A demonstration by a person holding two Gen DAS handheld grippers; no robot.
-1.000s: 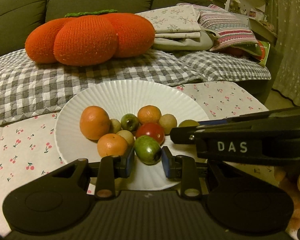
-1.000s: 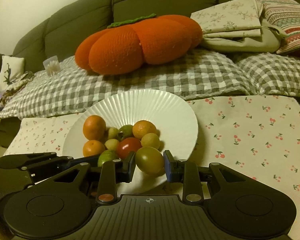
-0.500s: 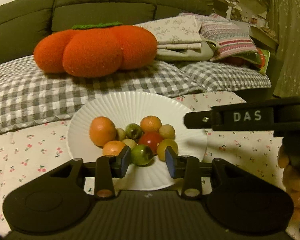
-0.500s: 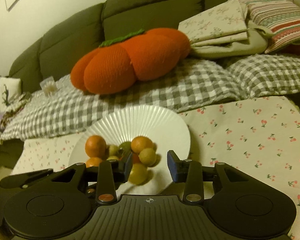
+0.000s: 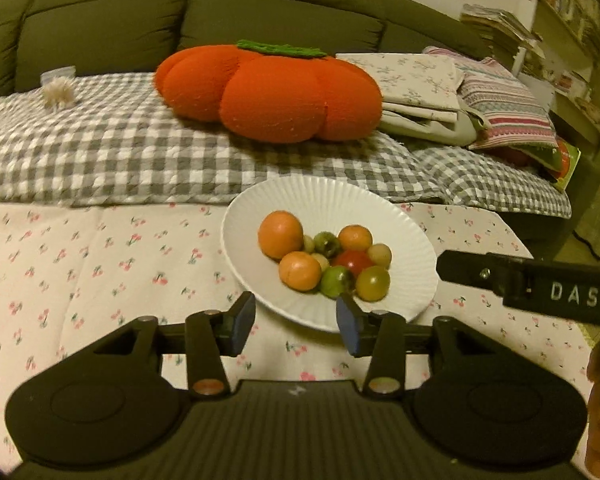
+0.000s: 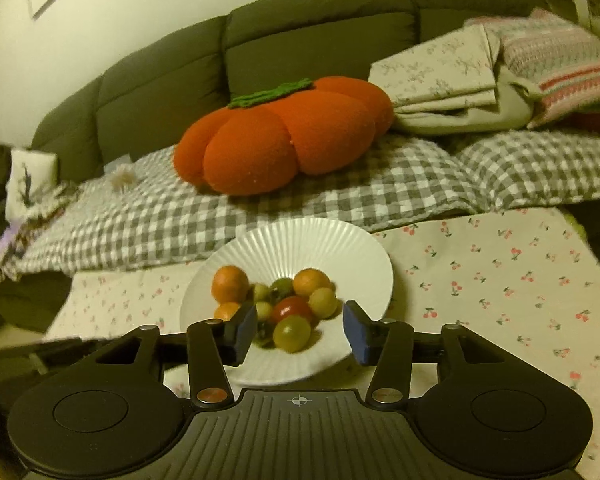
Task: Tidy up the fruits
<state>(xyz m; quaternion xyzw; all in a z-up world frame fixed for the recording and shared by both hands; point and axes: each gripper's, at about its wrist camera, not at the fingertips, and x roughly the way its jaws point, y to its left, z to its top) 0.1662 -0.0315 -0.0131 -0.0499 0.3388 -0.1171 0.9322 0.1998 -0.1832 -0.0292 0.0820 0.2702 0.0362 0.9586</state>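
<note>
A white ribbed plate holds several fruits: oranges, a red tomato, a green tomato and a yellow-green tomato. My left gripper is open and empty, just short of the plate's near rim. The right gripper's arm shows at its right. In the right wrist view the plate lies ahead and my right gripper is open and empty, with the yellow-green tomato lying on the plate seen between its fingers.
The plate sits on a cherry-print cloth. Behind it a sofa carries a grey checked blanket, an orange pumpkin cushion and folded linens and pillows. A shelf with books stands at the right.
Both grippers let go of their tomatoes, opened wide and pulled back from the plate. The green and yellow-green tomatoes now lie at the front of the pile.
</note>
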